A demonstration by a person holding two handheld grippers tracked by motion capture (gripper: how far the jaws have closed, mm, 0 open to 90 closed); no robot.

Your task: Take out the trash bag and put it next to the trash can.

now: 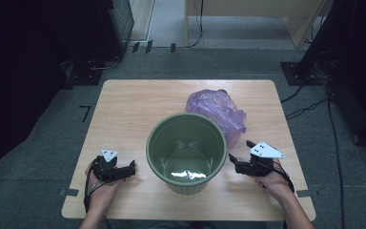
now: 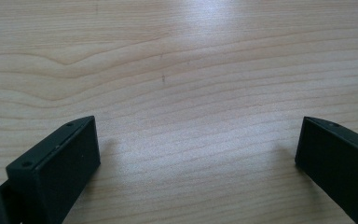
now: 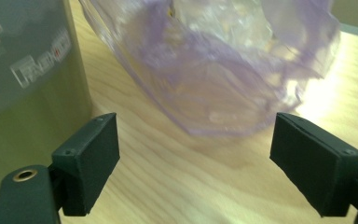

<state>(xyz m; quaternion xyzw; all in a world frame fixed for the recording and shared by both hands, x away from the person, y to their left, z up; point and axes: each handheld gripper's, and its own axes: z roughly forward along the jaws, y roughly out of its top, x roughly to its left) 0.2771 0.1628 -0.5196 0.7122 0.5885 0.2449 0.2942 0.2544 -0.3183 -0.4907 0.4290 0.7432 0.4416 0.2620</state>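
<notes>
Behind the ribbed round green bucket [image 1: 187, 151] slumps a crinkled purple bag [image 1: 217, 112].

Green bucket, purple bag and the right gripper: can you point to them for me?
green bucket [image 1: 158, 138]: high view, left part of its rim.
purple bag [image 3: 214, 79]: right gripper view, its crinkly front.
right gripper [image 1: 238, 153]: high view, midway between its fingers.

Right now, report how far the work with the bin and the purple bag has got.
Done: nothing that shows; the green bin stands empty on the table. In hand: the right gripper, jaws open, points at the purple bag lying beside the bin, not gripping it. The left gripper rests open over bare wood. Left: grasping the bag and whatever follows.
</notes>
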